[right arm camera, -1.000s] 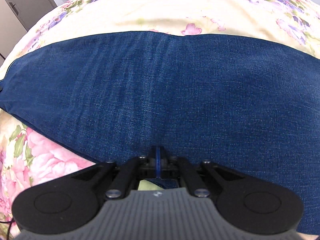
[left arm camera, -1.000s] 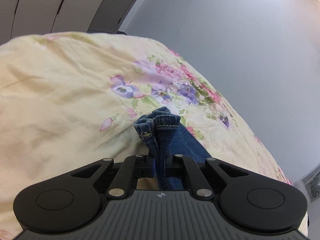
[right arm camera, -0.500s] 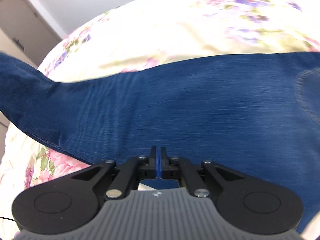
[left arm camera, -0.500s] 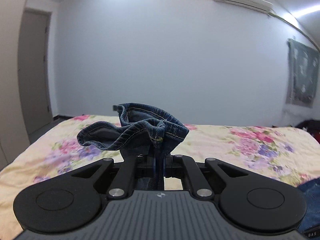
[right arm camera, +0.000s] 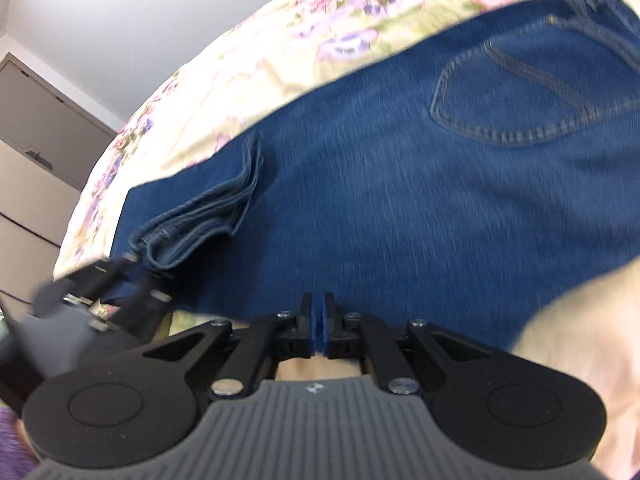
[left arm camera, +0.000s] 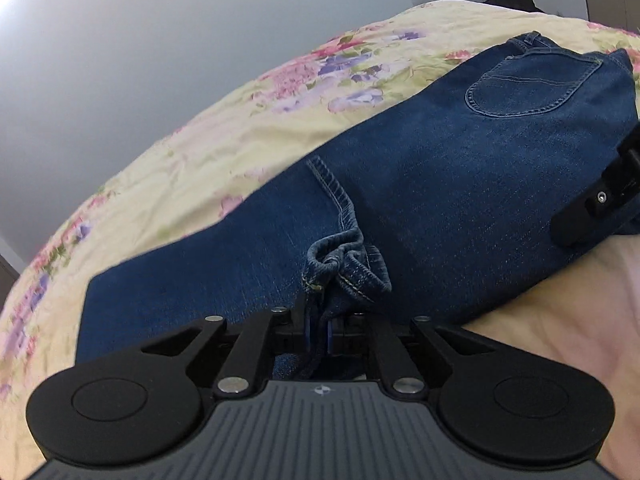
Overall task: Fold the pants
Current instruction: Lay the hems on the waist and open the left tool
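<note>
The pants (left arm camera: 460, 168) lie on the bed (left arm camera: 208, 148), dark denim, back pocket up. A moment ago we held the leg hems high; now the left hand-held gripper (left arm camera: 319, 330), clamped on the hems, has brought them over the thigh, so one fold is nearly made. The right hand-held gripper (right arm camera: 319, 320) pinches the near edge.

Floral bedspread (left arm camera: 168, 168), pale wall (left arm camera: 120, 40), grey-brown cabinets (right arm camera: 36, 160) beside it.
</note>
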